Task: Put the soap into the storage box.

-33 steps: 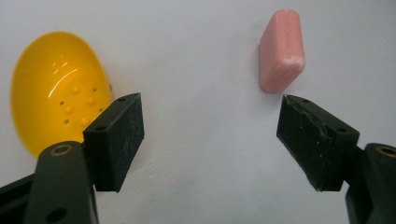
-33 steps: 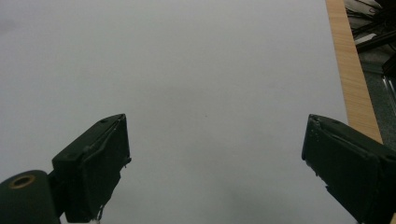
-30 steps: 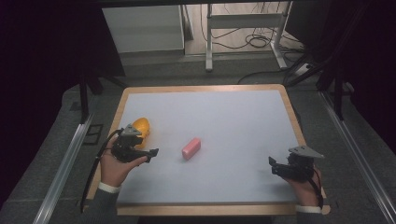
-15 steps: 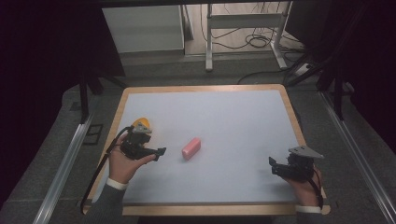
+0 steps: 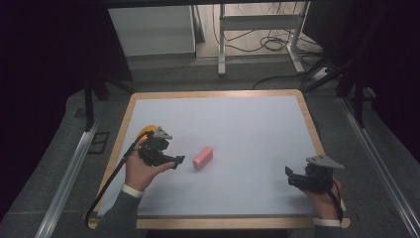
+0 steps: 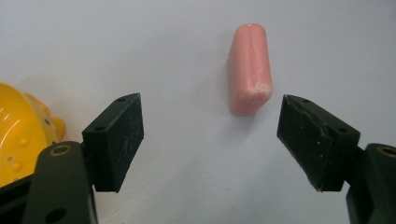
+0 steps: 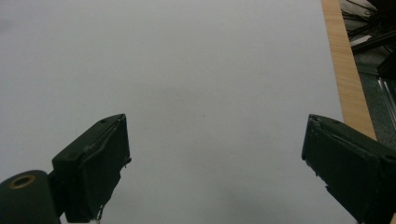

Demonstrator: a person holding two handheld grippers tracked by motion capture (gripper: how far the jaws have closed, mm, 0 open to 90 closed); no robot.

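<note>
As my left tongs [image 5: 174, 161] slide away from the yellow toy [image 5: 144, 132] and toward the middle of the table [image 5: 257, 129], the pink block [image 5: 203, 157] comes squarely into their line. A second ago they hung right beside the toy near the left edge; half a second ago they had begun to drift inward; now their tips sit just short of the block, not touching it. Seen from the left gripper view, the left tongs [image 6: 210, 135] are released, jaws spread wide, and the pink block [image 6: 249, 70] lies flat on the white surface just ahead of the gap, slightly toward the right jaw, its long side running away from me. The yellow toy [image 6: 21, 133] shows at the left margin there, behind the left jaw. My right tongs [image 5: 288, 176] have not moved over the same span; they rest near the front right corner, well apart from the block. From the right gripper view the right tongs [image 7: 215, 154] are released too, with bare table between the jaws. I judge the approach nearly done: a short push forward and a nudge sideways should bring the block between the jaws before I clench.
</note>
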